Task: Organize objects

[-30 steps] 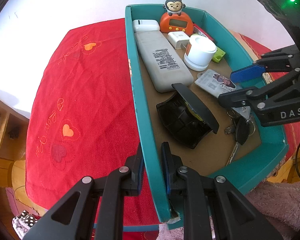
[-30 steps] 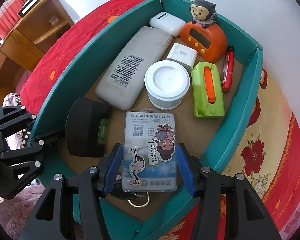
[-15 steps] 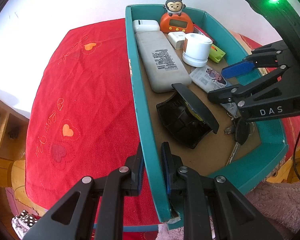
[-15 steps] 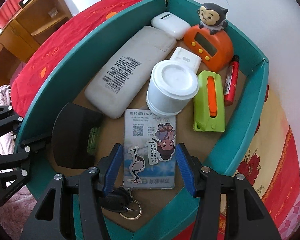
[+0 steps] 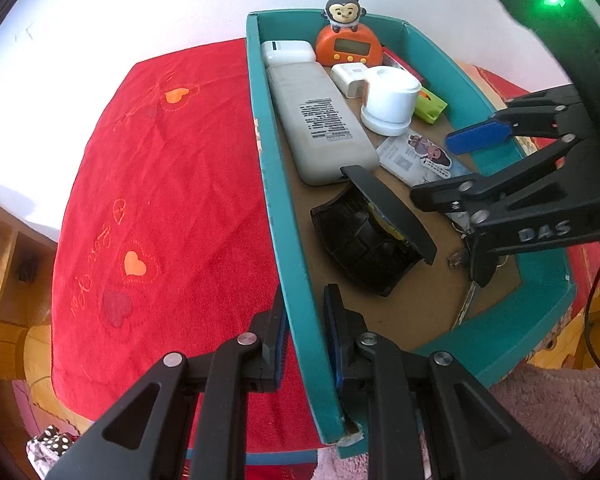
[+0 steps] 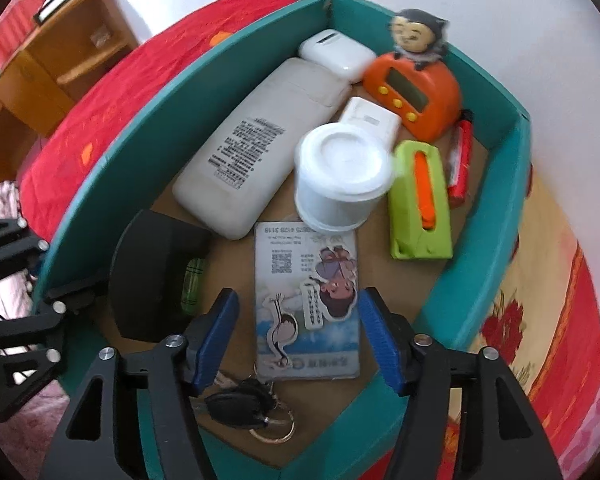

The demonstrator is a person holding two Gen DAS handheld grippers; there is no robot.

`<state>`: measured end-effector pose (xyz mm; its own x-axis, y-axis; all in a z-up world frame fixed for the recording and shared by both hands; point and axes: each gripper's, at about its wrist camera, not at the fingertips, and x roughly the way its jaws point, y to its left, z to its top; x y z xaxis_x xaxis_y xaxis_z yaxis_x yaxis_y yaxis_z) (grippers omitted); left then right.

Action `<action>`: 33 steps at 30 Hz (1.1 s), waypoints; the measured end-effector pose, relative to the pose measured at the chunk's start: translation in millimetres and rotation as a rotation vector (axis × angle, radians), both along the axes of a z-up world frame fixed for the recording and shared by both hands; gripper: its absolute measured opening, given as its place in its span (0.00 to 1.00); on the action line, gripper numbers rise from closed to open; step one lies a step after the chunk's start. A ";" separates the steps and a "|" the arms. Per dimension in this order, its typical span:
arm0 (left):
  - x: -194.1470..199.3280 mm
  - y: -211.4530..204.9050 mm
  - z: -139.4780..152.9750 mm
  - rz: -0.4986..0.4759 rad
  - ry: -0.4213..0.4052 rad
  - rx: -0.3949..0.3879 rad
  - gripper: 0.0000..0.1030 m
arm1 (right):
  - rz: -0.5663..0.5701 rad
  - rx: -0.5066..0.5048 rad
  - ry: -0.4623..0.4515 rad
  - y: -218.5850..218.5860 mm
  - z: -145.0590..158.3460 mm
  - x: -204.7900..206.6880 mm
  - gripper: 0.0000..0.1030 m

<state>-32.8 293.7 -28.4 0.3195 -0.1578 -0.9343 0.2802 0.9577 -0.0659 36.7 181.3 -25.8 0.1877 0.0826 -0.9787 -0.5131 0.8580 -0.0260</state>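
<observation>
Left gripper (image 5: 305, 312) clamped on teal box wall (image 5: 290, 264) at lower centre, right gripper (image 6: 298, 332) jaws opening, ID card (image 6: 306, 304) lying loose between its blue pads (image 6: 376, 336), keys (image 6: 240, 400) just below.

A red cloth (image 5: 168, 208) with heart patterns covers the table; a wooden shelf (image 6: 56, 56) stands beside it.
</observation>
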 end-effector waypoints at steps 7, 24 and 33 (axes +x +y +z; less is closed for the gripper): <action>1.6 -1.9 -1.9 -0.004 0.008 -0.020 0.20 | -0.089 0.073 -0.052 -19.7 27.7 -26.9 0.69; 8.9 -9.5 1.1 0.091 0.038 -0.017 0.76 | -0.335 0.228 -0.165 -90.4 61.4 -68.4 0.71; -10.7 -19.9 48.0 0.236 -0.053 0.003 0.82 | -0.368 0.283 -0.215 -121.8 74.0 -78.2 0.73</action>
